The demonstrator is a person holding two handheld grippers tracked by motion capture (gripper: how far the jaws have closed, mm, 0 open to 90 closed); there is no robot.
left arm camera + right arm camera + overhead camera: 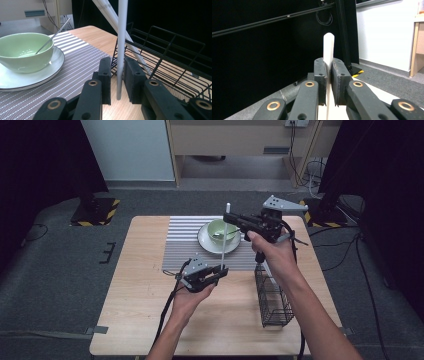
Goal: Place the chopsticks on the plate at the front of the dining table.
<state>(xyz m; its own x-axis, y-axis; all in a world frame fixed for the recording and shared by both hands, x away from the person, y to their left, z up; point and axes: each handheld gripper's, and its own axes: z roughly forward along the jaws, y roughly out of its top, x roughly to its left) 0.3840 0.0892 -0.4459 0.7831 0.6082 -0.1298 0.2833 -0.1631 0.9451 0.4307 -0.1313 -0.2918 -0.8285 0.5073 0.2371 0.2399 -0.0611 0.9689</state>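
The left gripper (221, 271), fingers nearly closed around the white chopstick (225, 232) without pressing it, waits near the desk's middle. The right gripper (231, 218) clamps its top, upright over the bowl (218, 228). One rigid, light, slick chopstick; grip mid-shaft. Two more lean in one basket (272, 295).

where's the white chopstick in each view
High view: the white chopstick stands upright at centre, over the plate's right edge, between the left gripper and the right gripper.
Left gripper view: a vertical rod between the black jaws.
Right gripper view: its rounded tip rises from the shut jaws at centre.
Shared landmark: the chopstick itself; high and left gripper views share the green bowl.
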